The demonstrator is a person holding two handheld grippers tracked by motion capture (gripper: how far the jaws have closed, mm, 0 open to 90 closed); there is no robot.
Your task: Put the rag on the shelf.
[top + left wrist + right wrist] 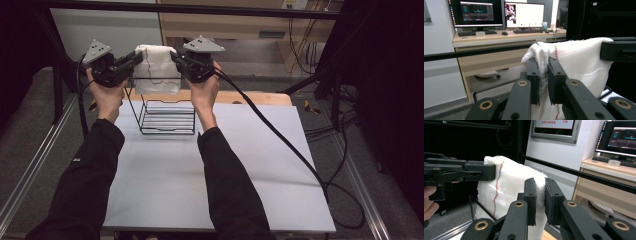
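Observation:
A white cloth (157,67) with a coloured stitched seam hangs spread out in the air above a black wire rack (167,116). My left gripper (135,57) is shut on the cloth's upper left corner, and the fabric (544,67) is pinched between its pads. At the upper right corner my right gripper (176,57) is shut on the cloth (540,190) as well. The other gripper (619,51) shows clamped on the far edge in the left gripper view, and likewise (477,172) in the right gripper view. The cloth's lower edge hangs over the rack's back frame.
The rack stands at the far edge of a white table (215,170). A black cable (280,135) trails from the right gripper across the table's right side. A desk (499,40) with two monitors and keyboards stands beyond the table.

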